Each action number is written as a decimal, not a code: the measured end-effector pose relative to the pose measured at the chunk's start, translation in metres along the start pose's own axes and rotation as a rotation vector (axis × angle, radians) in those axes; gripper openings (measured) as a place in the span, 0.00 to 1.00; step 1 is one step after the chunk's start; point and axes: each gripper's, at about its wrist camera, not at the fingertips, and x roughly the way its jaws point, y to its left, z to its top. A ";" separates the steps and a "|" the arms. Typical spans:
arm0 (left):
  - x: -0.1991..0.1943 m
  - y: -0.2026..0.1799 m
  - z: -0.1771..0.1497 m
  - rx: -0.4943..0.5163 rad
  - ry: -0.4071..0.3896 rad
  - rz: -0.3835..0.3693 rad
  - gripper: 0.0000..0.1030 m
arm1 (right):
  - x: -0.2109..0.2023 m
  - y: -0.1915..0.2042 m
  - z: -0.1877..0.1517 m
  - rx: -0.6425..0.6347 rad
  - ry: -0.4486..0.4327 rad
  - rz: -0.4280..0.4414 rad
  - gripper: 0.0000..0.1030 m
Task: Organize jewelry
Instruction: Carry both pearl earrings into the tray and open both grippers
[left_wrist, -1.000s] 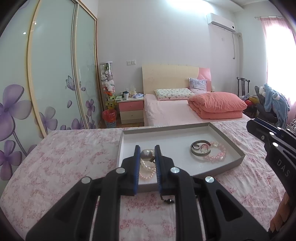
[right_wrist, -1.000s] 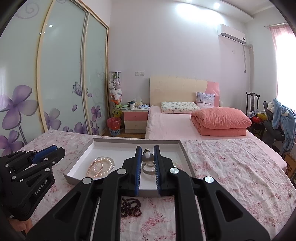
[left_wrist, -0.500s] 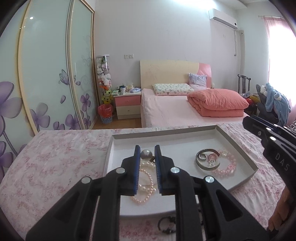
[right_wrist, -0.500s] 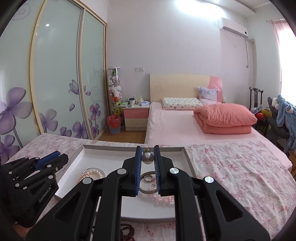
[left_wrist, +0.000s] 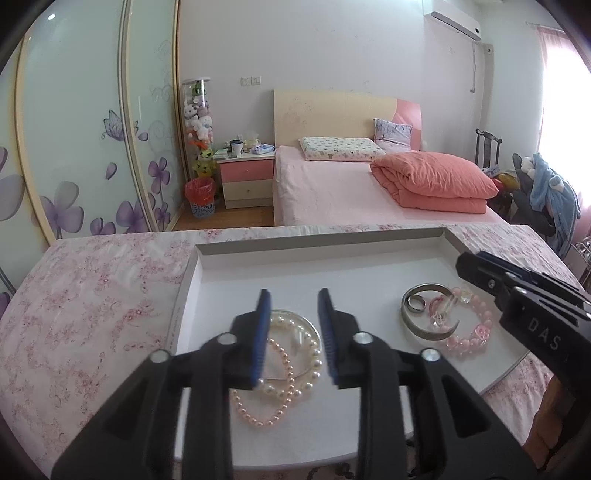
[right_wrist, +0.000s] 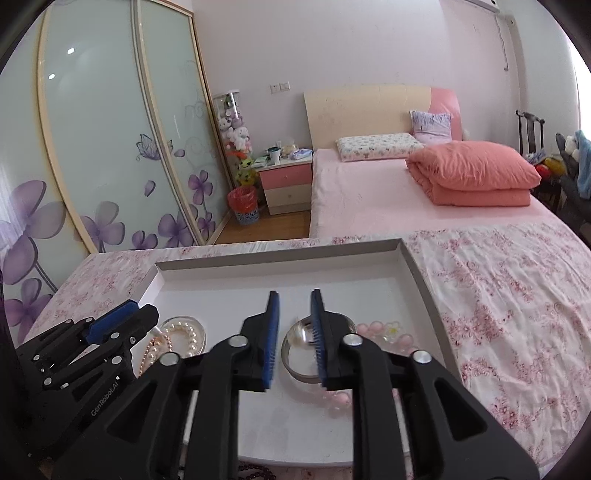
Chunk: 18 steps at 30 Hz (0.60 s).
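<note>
A white tray (left_wrist: 332, 273) lies on the floral cloth. My left gripper (left_wrist: 293, 306) is open and empty above the pearl necklaces (left_wrist: 295, 354) in the tray's left part. My right gripper (right_wrist: 294, 301) is open and empty above a silver bangle (right_wrist: 295, 354) with a pearl-like bead blurred inside it. Beside the bangle lies a pink bead bracelet (right_wrist: 380, 328). In the left wrist view the bangle (left_wrist: 424, 325) holds a ring (left_wrist: 415, 303), and the pink bracelet (left_wrist: 469, 332) lies around its right side. The pearls also show in the right wrist view (right_wrist: 181, 336).
The table under the floral cloth (right_wrist: 498, 295) ends just behind the tray. A dark bead bracelet (right_wrist: 255, 470) lies on the cloth at the tray's near edge. Beyond are a bed (left_wrist: 369, 192), a nightstand (left_wrist: 245, 177) and sliding wardrobe doors (left_wrist: 92, 129).
Both grippers opened and each let go of the pearl bead it held. Both moved forward and lower over the tray.
</note>
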 end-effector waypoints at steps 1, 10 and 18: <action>-0.001 0.003 0.001 -0.010 -0.002 0.002 0.30 | -0.002 -0.002 0.001 0.005 -0.004 -0.002 0.29; -0.019 0.028 0.009 -0.057 -0.021 0.038 0.30 | -0.024 -0.011 0.004 0.030 -0.037 -0.028 0.29; -0.055 0.037 -0.003 -0.050 -0.041 0.052 0.34 | -0.047 -0.006 -0.013 0.010 -0.010 -0.021 0.29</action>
